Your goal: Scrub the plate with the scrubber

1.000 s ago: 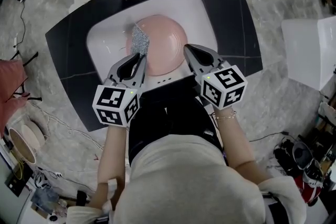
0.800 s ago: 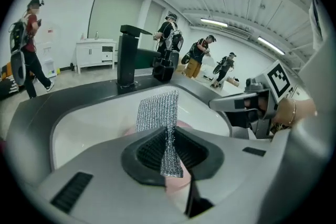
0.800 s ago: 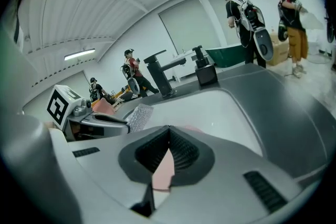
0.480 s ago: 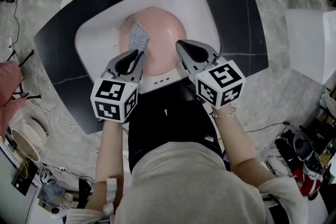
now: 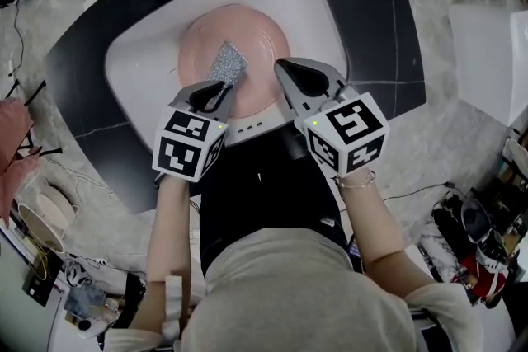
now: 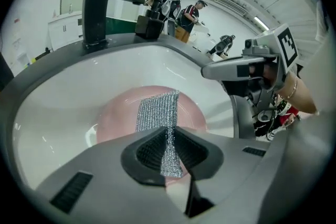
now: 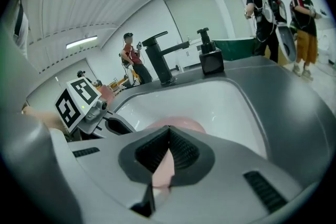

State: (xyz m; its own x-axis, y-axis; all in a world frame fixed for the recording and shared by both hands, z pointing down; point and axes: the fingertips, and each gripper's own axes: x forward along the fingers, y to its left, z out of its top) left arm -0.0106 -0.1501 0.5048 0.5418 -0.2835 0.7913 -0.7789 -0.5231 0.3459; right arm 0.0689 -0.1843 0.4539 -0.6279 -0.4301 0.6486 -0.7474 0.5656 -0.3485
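While a person stands at a white sink (image 5: 136,74) set into a black counter (image 5: 371,4), both handheld grippers reach into the basin from its near edge. A round pink plate (image 5: 252,29) sits in the basin, filling much of its floor.

The left gripper (image 5: 216,95) has its jaws closed tight on the near end of a flat, silver mesh scrubber (image 5: 228,62). In the left gripper view the scrubber runs as a glittering strip out from between the ribbed pads and lies on the plate's inner surface, a little left of the plate's middle.

The right gripper (image 5: 290,70) is just beside the left one, at the plate's right rim. In the right gripper view its pads meet at the tips, and a thin pink edge of the plate is pinched between them lower down.

Each gripper carries a cube with black and white square markers, and the person's bare forearms show behind the cubes.

A tall black faucet (image 6: 97,2) stands on the counter at the far side of the sink. A small black dispenser (image 7: 210,57) stands on the counter near it. Several people stand in the bright room behind the counter, well apart from the sink.
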